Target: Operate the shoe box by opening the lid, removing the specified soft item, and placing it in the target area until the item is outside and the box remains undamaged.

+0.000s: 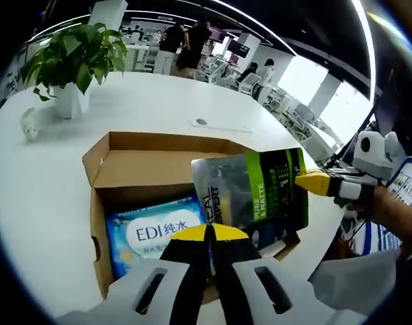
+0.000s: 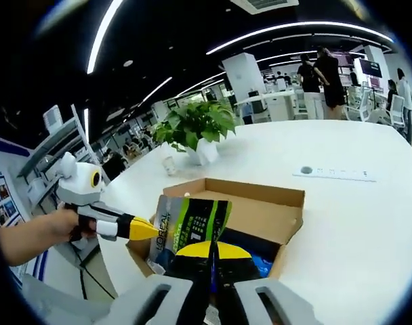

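Closed tight at the bottom of the left gripper view: left gripper (image 1: 209, 233), yellow tips together on the lower edge of the grey-green pouch (image 1: 250, 189). Clamped on the pouch's far edge from the right: right gripper (image 1: 313, 181). Held up over the open cardboard box (image 1: 158, 166), clear of the blue wipes pack (image 1: 155, 233) inside. Farther back on the white table (image 1: 158, 101): potted plant (image 1: 74, 61).

A leafy potted plant (image 1: 74, 57) in a white pot stands on the white table (image 1: 158, 101) near a small cup (image 1: 30, 124) and a flat white strip (image 1: 219, 124), with people (image 1: 186, 44) standing among desks beyond.
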`<state>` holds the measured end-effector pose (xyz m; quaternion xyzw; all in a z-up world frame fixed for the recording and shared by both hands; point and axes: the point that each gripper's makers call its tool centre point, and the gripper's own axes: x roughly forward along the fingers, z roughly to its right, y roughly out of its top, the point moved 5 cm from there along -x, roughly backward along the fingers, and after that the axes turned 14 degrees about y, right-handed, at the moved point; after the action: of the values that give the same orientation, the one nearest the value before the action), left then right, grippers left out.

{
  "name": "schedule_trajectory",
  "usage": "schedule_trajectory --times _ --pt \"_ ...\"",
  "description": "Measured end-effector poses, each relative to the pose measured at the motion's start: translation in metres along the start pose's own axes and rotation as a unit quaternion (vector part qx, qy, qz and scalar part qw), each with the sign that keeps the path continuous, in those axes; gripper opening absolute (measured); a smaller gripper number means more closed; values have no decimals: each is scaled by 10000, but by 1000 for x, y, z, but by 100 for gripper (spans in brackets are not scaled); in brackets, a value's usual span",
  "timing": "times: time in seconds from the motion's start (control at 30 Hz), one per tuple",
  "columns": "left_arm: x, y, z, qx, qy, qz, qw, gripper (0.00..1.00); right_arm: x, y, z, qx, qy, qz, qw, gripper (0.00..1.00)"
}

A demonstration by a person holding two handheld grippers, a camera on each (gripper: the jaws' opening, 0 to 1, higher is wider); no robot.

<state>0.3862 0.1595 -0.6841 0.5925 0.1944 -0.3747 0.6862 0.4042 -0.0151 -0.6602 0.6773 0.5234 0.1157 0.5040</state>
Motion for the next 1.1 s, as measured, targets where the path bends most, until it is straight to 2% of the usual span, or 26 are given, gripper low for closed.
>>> schedule_trajectory --times 0.27,0.57,1.1 --pt "-3 1 18 -99 -45 -61 9999 0 -15 1 3 -5 -41 9 10000 0" --pt "-1 7 46 -100 -174 -71 9998 0 -43 6 16 76 -174 65 9998 0" --pt "19 8 97 -6 -343 -238 9991 0 -85 4 49 276 -519 -21 9983 0"
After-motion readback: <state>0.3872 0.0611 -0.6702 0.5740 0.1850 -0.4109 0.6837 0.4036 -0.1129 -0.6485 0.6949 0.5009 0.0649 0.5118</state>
